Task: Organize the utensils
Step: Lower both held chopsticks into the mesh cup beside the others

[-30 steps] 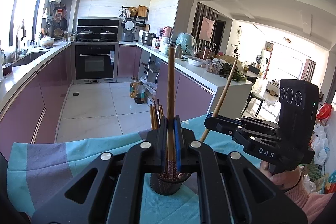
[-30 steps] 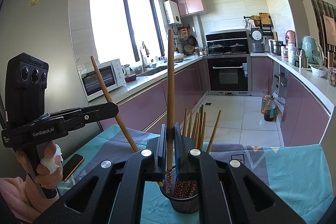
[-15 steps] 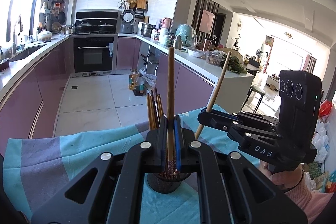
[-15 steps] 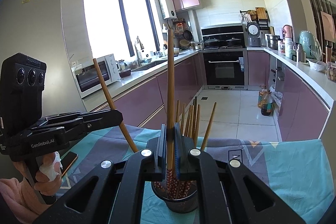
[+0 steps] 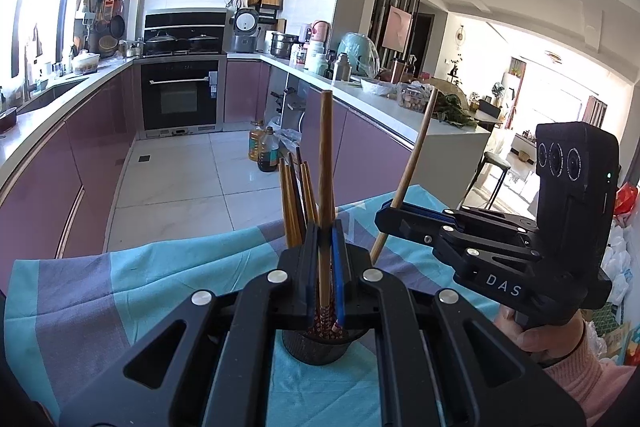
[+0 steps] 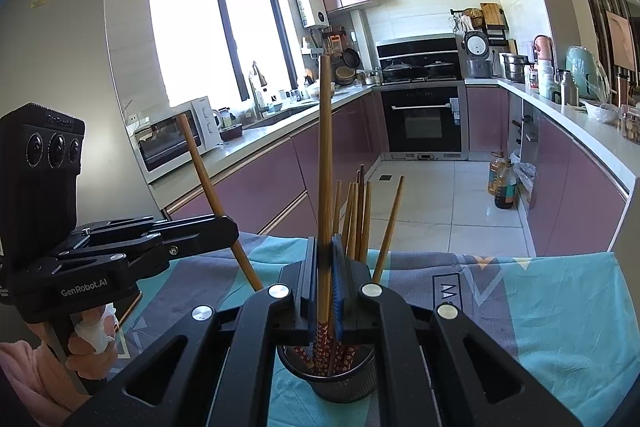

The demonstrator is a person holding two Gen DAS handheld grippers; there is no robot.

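A dark mesh utensil cup (image 6: 334, 377) stands on the blue and grey tablecloth (image 6: 560, 311) and holds several wooden chopsticks (image 6: 356, 215). It also shows in the left wrist view (image 5: 316, 347). My left gripper (image 5: 325, 227) is shut on one upright chopstick (image 5: 326, 163), whose patterned tip is in the cup. My right gripper (image 6: 325, 239) is shut on another upright chopstick (image 6: 325, 147), tip also in the cup. Each gripper shows in the other's view, the right one (image 5: 390, 215) and the left one (image 6: 226, 227), both close over the cup.
The table's far edge faces a kitchen floor with oil bottles (image 5: 266, 151). Purple counters run along both sides, with an oven (image 6: 424, 119) at the back and a microwave (image 6: 176, 139) on the left counter. A phone (image 6: 130, 307) lies on the cloth by the left hand.
Both grippers have lowered with their chopsticks, so the patterned tips have gone deeper into the cup. Both stay shut.
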